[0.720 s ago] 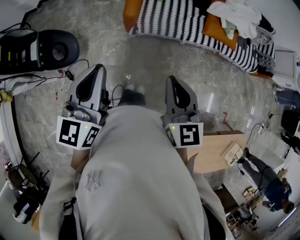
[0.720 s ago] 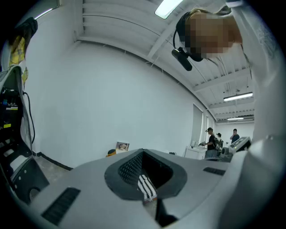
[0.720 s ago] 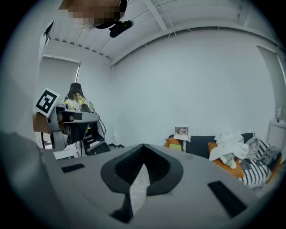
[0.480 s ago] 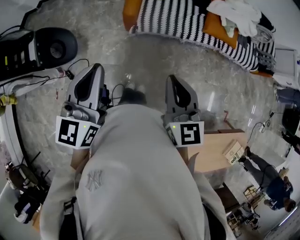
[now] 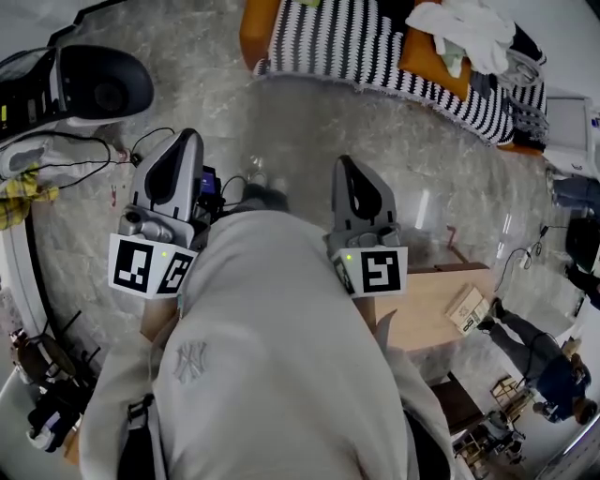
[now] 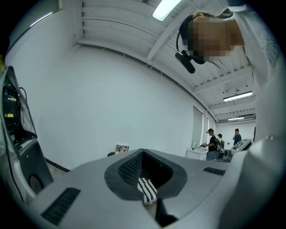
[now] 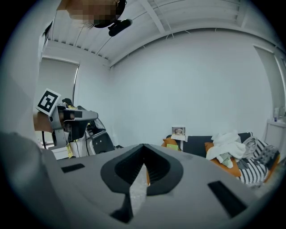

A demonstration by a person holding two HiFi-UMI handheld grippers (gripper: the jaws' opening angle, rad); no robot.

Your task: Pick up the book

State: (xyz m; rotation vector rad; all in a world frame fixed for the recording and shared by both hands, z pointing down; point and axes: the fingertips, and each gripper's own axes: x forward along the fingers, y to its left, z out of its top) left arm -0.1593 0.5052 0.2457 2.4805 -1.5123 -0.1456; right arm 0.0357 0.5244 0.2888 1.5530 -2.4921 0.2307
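Left gripper [image 5: 187, 139] and right gripper [image 5: 345, 164]: both pinched fully together, nothing in them, held level out front. Looks like carry posture, no reach started. Book not identifiable. Small boxy item [image 5: 465, 307] on the wooden table [image 5: 422, 323], near right, might be it.

grey marbled stone floor [image 5: 309, 141], glossy with pale reflections; an orange sofa [image 5: 255, 28] at its far edge, draped with a black-and-white striped blanket [image 5: 375, 47] and a heap of white cloth [image 5: 469, 26]; a light wooden tabletop [image 5: 427, 314] at lower right; black cables [image 5: 75, 164] trail at the left; plain white walls [image 6: 111, 98]; a ribbed white ceiling [image 6: 116, 22] with long strip lights [image 6: 165, 8]; people [image 6: 214, 142] stand far off by a white counter [image 6: 196, 154]
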